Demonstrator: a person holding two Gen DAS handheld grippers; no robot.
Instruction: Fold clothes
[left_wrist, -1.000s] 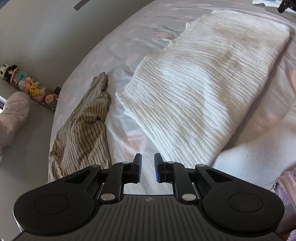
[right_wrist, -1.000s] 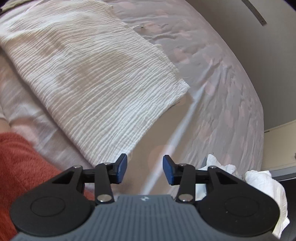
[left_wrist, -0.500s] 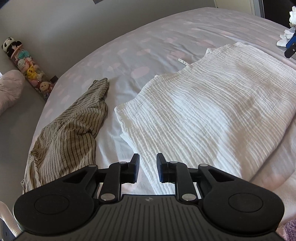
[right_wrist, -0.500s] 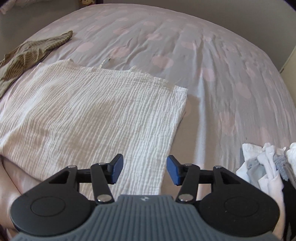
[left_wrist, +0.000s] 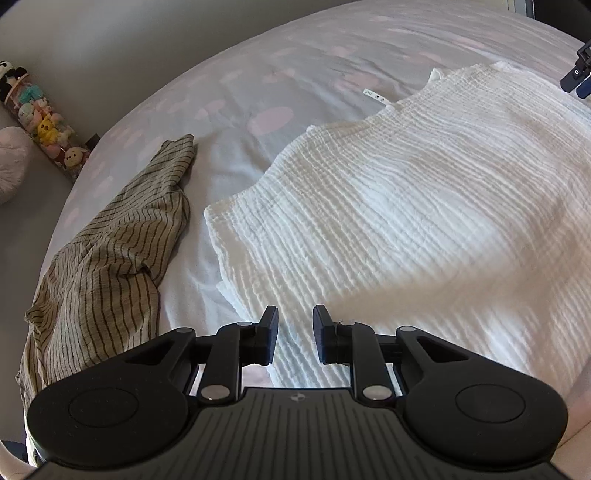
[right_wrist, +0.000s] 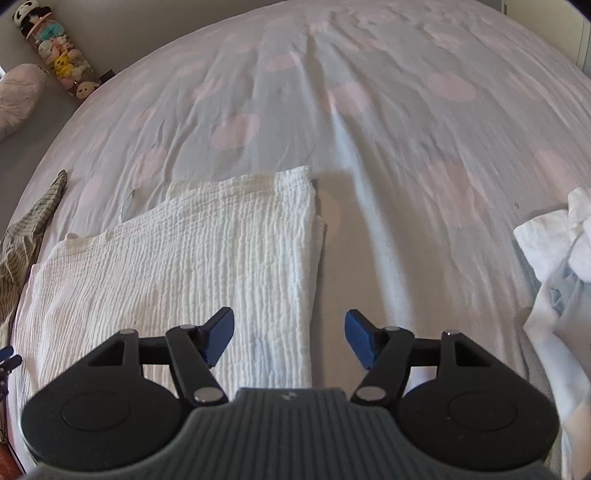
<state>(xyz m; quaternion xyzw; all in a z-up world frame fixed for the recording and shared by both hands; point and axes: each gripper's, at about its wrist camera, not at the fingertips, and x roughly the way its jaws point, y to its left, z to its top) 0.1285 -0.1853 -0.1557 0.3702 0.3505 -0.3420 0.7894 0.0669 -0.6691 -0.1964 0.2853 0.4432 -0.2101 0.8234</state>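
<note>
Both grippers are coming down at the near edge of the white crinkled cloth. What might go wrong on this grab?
1. The white cloth lies in stacked layers at its right edge; the right gripper, whose jaws have just been opening with nothing between them, may pinch only the top layer.
2. The left gripper stands narrowly open, so it might catch the bedsheet too.

White crinkled cloth (left_wrist: 406, 206), olive striped garment (left_wrist: 110, 266), pink-dotted grey sheet (right_wrist: 369, 92).
</note>
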